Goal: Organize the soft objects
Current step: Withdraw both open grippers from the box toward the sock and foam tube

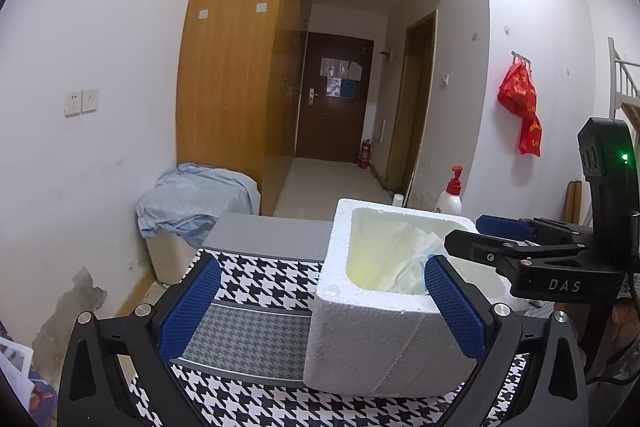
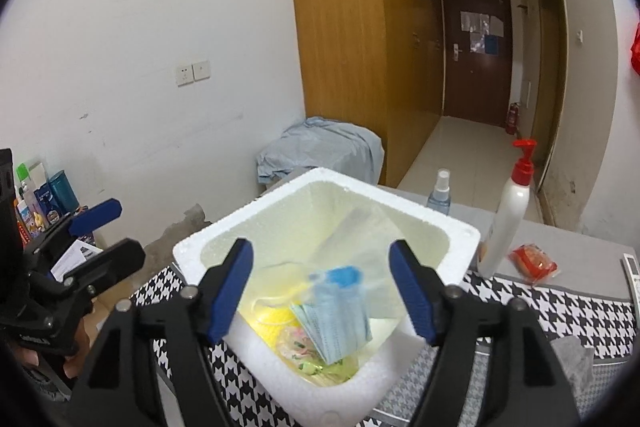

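In the left wrist view, the left gripper [image 1: 320, 311] stands with its blue pads wide apart and nothing between them that they press on; the near left corner of the white foam box [image 1: 372, 343] lies between them, the right pad close against the box's near wall, though contact cannot be told. The box sits on a houndstooth cloth [image 1: 256, 287] covering the table. To the right, the right gripper [image 1: 480, 233] reaches over the box's far right rim, jaws parted. Far behind, a white pump bottle [image 1: 450, 197] with a red top stands past the box. In the right wrist view, the right gripper [image 2: 320, 289] hangs above the open box [image 2: 200, 251] with its pads spread and empty. Below them, inside the box, a blue face mask [image 2: 340, 323] in a clear plastic bag [image 2: 360, 235] lies free on yellow and patterned soft items [image 2: 276, 319]. The left gripper [image 2: 100, 231] shows at the left edge, open. On the table's right lie the pump bottle [image 2: 510, 211], a small spray bottle [image 2: 439, 193] and a red packet [image 2: 533, 263].
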Demonstrator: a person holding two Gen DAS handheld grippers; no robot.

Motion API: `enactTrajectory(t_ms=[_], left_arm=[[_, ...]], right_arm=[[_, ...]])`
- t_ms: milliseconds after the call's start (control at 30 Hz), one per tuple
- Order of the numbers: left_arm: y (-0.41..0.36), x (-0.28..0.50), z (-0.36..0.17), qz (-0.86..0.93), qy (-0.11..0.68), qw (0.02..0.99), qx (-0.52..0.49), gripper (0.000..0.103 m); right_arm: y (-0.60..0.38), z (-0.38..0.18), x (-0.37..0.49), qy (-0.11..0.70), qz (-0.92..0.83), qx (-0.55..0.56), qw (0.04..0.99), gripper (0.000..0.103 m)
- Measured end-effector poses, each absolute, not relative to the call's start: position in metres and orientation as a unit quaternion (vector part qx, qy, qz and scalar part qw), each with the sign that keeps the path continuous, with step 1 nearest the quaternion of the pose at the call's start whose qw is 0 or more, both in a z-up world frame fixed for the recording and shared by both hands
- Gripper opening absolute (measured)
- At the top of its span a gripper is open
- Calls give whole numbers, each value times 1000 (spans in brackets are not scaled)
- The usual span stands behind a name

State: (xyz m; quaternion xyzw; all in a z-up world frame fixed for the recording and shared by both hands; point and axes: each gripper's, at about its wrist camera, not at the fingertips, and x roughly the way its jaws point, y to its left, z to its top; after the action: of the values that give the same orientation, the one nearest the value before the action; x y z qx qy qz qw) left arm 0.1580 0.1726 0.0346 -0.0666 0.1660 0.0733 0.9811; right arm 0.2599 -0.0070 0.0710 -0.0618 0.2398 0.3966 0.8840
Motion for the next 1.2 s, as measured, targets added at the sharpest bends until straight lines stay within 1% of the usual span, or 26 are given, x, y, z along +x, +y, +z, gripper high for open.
enactTrajectory(t_ms=[433, 467, 500, 533, 567, 600, 1000, 1200], left_arm=[[152, 156, 45, 63, 161, 983, -56, 102], [149, 155, 46, 62, 159, 984, -54, 102], [147, 155, 47, 61, 158, 984, -52, 102], [144, 155, 48, 62, 158, 984, -48, 102], [141, 156, 48, 63, 158, 984, -46, 102], [139, 155, 49, 63, 157, 985, -45, 102], [113, 145, 61, 52, 142, 988, -32, 102], [100, 138, 57, 41, 138, 989, -35, 102]], right_arm=[[-25, 77, 247, 223, 399, -58, 888, 76], [-29, 78, 246, 221, 398, -55, 889, 78], [-31, 78, 247, 221, 398, -52, 889, 85], [-36, 79, 247, 221, 398, -42, 890, 90], [-39, 79, 248, 220, 397, -37, 890, 98], [-43, 79, 248, 217, 394, -33, 893, 103], [-74, 87, 228, 191, 388, -29, 901, 103], [-92, 83, 219, 177, 386, -18, 905, 103]])
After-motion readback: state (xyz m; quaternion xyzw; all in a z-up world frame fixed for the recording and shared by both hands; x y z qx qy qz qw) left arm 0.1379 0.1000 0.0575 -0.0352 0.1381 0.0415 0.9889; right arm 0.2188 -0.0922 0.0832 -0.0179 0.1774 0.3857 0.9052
